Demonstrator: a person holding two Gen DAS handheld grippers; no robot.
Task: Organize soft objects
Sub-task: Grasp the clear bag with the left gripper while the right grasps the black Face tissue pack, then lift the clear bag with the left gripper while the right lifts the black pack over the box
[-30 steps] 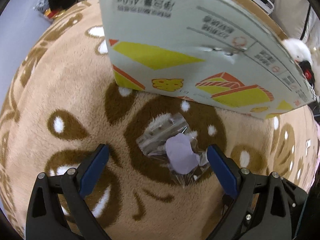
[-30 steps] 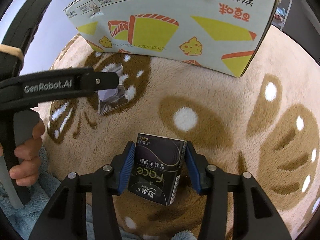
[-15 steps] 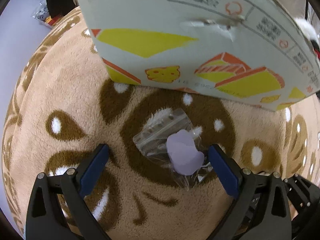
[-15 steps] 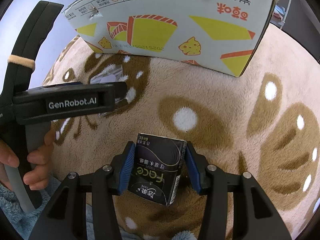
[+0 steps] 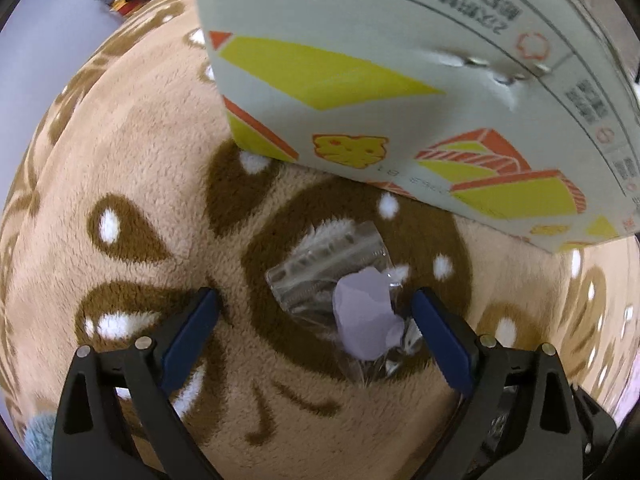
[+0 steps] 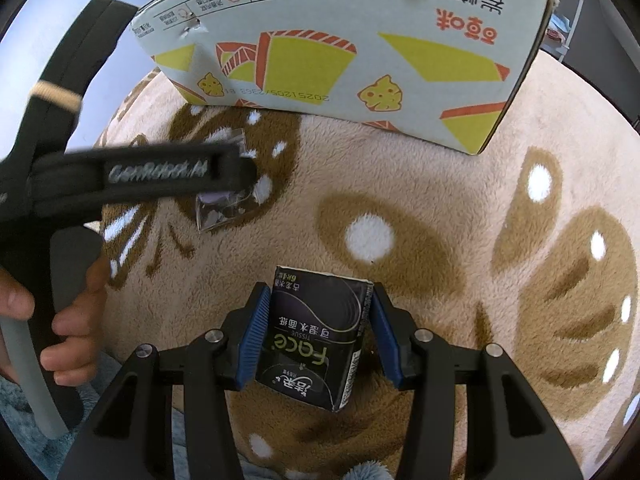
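While your right gripper (image 6: 316, 332) pinches a dark tissue pack (image 6: 316, 336) above the brown fleece blanket (image 6: 460, 240), your left gripper (image 5: 316, 320) hangs spread around a clear plastic bag (image 5: 344, 300) near the cardboard box (image 5: 400, 80).

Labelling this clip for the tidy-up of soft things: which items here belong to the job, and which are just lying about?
Job:
- black tissue pack, in the right gripper
- clear bag with lilac piece, between the open left gripper
- printed carton

Lying about:
- patterned fleece blanket
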